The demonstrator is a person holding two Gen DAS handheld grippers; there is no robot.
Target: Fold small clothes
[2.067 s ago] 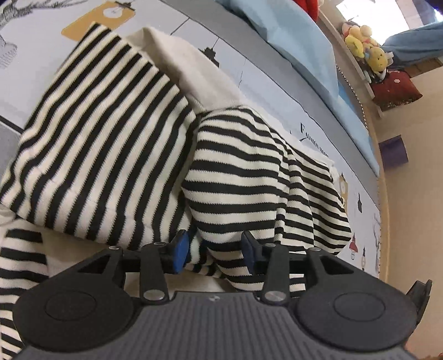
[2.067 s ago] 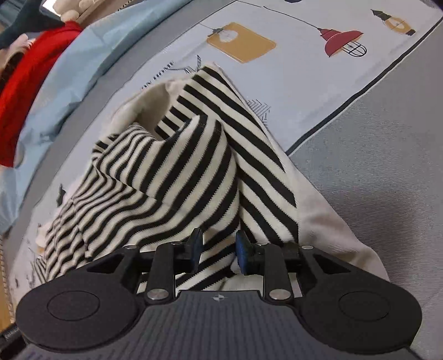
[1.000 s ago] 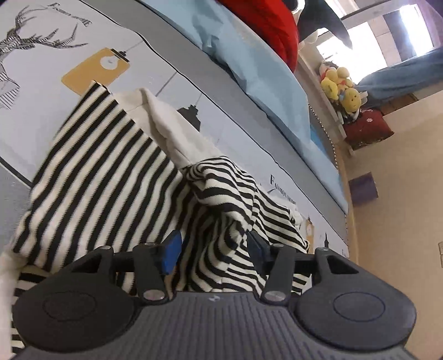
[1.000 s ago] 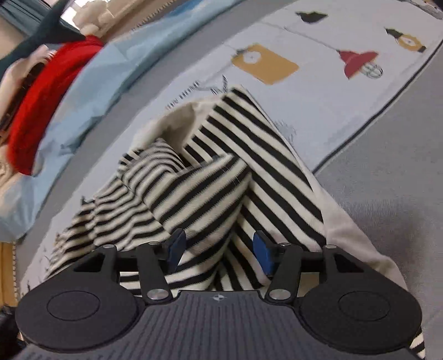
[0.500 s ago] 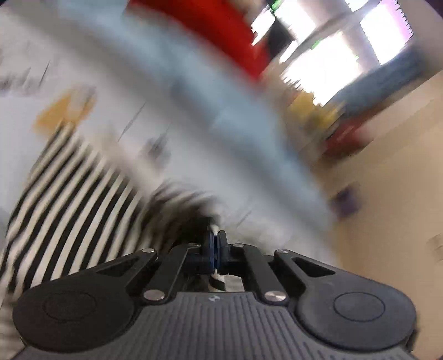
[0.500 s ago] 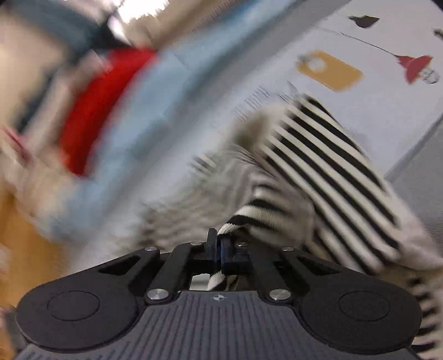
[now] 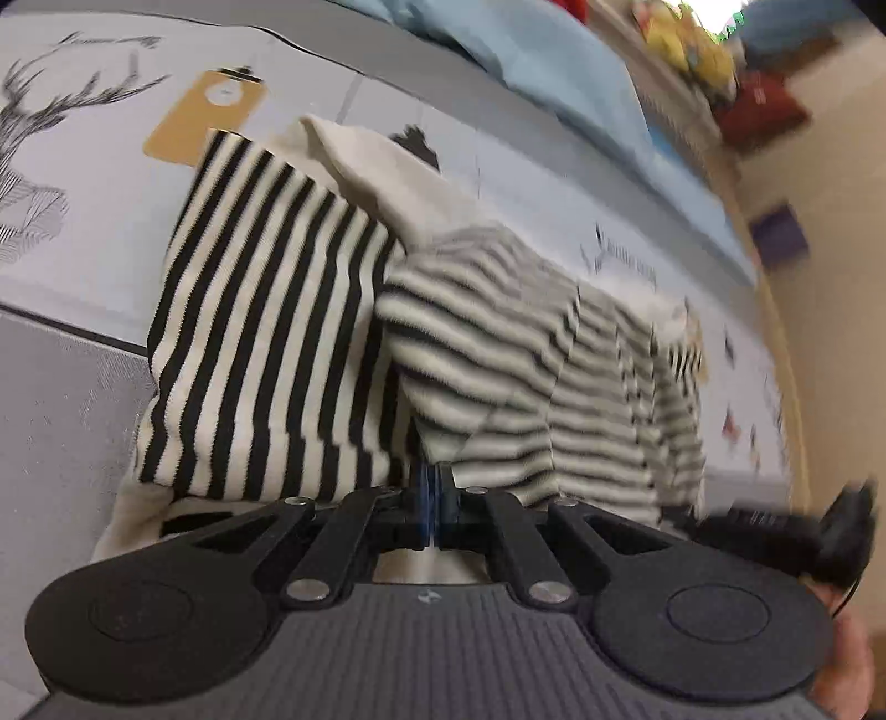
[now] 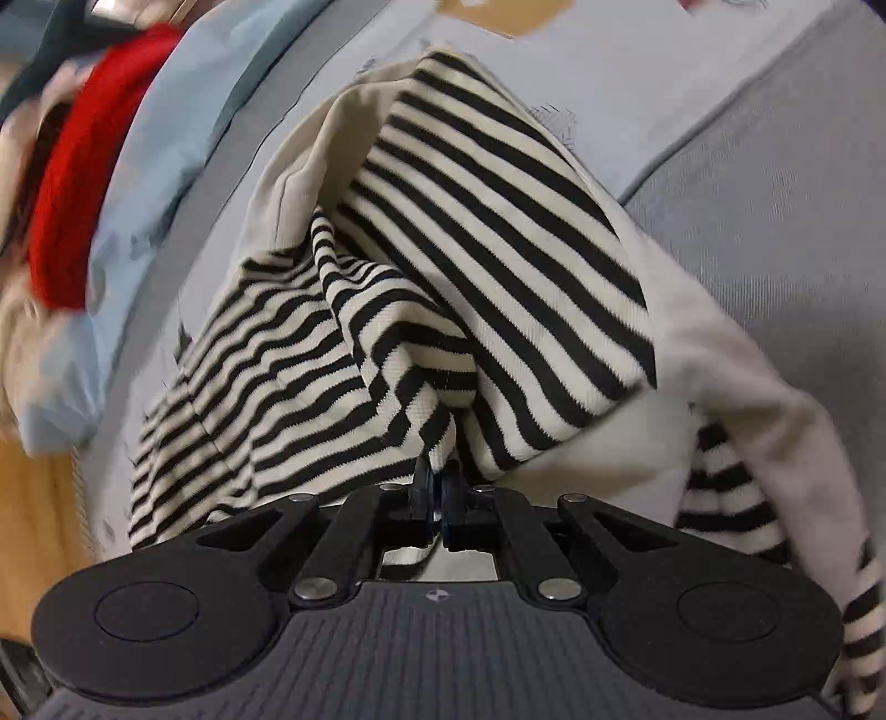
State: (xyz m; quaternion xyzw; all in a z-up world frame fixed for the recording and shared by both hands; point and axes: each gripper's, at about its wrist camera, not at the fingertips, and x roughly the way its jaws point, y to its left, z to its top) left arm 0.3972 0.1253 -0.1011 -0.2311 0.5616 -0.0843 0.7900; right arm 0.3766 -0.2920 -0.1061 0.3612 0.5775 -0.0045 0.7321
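A black-and-white striped garment (image 7: pixel 266 332) with cream lining lies partly folded on a printed bed cover (image 7: pixel 83 166). My left gripper (image 7: pixel 434 501) is shut on a fold of the striped cloth at its near edge, with the fabric rising just ahead of the fingers. In the right wrist view the same striped garment (image 8: pixel 470 260) bunches up in front, and my right gripper (image 8: pixel 436 501) is shut on a striped edge that hangs between the pads. A cream part (image 8: pixel 736 399) trails to the right.
The bed cover has a grey border (image 8: pixel 775 194) and printed pictures, including a yellow lamp (image 7: pixel 205 116). A light blue blanket (image 7: pixel 554 61) and a red garment (image 8: pixel 72 183) lie at the far side. Soft toys (image 7: pixel 692 39) sit beyond. The other gripper (image 7: pixel 803 537) shows at right.
Both grippers were open a second ago and have since closed on the striped cloth. The cloth is now pulled up and bunched toward both grippers.
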